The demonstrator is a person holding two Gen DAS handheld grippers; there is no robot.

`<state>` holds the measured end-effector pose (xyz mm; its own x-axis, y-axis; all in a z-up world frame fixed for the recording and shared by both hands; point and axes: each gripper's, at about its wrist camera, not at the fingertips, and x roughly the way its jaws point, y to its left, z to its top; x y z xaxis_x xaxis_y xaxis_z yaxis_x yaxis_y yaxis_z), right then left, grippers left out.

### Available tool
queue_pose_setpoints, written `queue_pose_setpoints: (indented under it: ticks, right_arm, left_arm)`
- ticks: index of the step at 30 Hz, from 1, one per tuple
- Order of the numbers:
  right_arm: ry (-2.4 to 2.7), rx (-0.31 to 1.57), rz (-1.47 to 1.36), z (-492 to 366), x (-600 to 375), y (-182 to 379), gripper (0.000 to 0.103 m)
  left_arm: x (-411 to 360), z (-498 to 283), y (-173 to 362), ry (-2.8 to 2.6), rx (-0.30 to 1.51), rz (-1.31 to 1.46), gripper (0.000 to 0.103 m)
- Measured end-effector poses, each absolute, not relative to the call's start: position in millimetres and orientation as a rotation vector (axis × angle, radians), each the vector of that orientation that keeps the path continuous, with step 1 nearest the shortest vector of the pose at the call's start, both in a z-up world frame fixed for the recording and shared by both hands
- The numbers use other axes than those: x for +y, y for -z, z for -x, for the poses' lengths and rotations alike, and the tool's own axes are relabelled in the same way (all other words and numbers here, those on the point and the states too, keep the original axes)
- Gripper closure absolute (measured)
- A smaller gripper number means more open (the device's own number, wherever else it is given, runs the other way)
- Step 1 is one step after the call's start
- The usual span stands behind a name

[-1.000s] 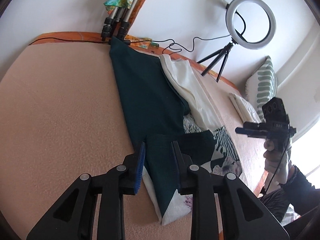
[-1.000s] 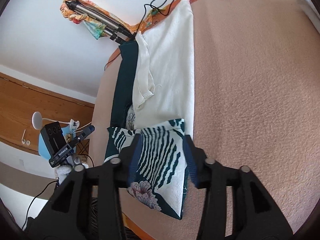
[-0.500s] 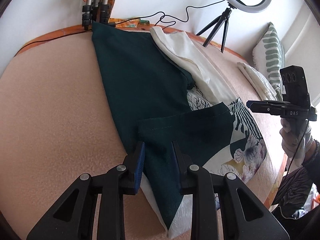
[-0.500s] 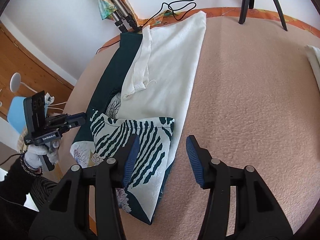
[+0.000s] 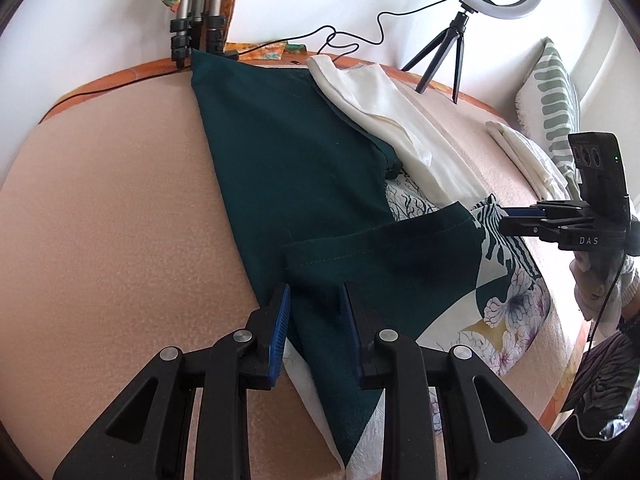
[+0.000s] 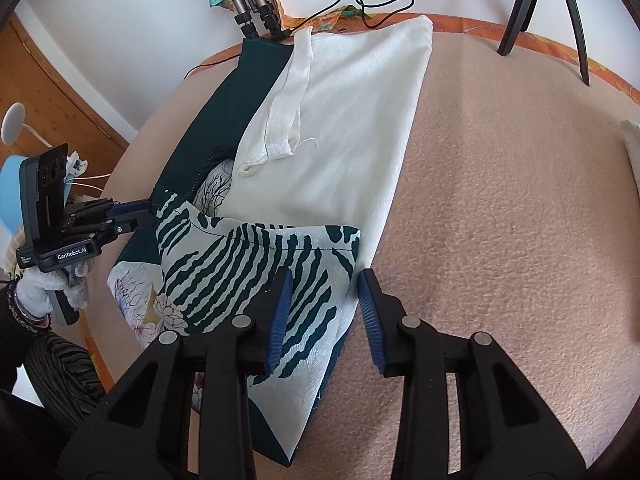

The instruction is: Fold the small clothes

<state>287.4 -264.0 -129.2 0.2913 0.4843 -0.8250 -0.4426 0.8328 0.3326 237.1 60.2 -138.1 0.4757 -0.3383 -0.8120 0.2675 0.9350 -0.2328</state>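
Observation:
A garment with a dark green part (image 5: 288, 152), a cream part (image 5: 396, 120) and a striped, flowered print (image 6: 248, 272) lies on the peach blanket (image 5: 100, 220). Its near end is folded back over itself. My left gripper (image 5: 314, 308) is open, its jaws either side of the folded green corner. My right gripper (image 6: 322, 300) is open over the right edge of the striped fold. Each gripper shows in the other's view: the right one (image 5: 516, 216) at the striped edge, the left one (image 6: 132, 212) at the green edge.
A ring light on a tripod (image 5: 460, 28), folded tripod legs (image 5: 196, 20) and a black cable (image 5: 344, 36) stand at the far edge. A striped pillow (image 5: 556, 92) and folded cream cloth (image 5: 528, 156) lie at the right. The blanket stretches bare to the left and right of the garment.
Both grippers have drawn back toward the near edge and lowered. The right gripper's jaws opened wider and let the striped fold lie flat. The folded end has settled on the garment.

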Motion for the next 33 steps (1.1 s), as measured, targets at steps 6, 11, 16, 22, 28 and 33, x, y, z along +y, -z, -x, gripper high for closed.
queue_pose_setpoints:
  ticks: [6, 11, 16, 22, 28, 33]
  right_arm:
    - [-0.612, 1.098, -0.013, -286, -260, 128, 0.067]
    - [-0.607, 1.096, -0.008, -285, -259, 130, 0.066]
    - [-0.587, 1.086, 0.003, -284, -257, 129, 0.073]
    - [-0.560, 1.060, -0.002, -282, -260, 123, 0.096]
    - [-0.512, 0.998, 0.042, -277, -262, 110, 0.099]
    - [-0.486, 1.057, 0.059, -280, -263, 126, 0.099]
  left_arm:
    - [60, -242, 139, 0.363, 1.004, 0.069, 0.079]
    - [56, -241, 140, 0.400, 0.984, 0.066, 0.086]
    - [52, -236, 139, 0.443, 0.952, 0.043, 0.100]
    - [53, -230, 132, 0.441, 0.923, 0.042, 0.102]
    - [68, -226, 129, 0.378, 0.898, 0.039, 0.102]
    - [70, -230, 137, 0.359, 0.925, 0.028, 0.102]
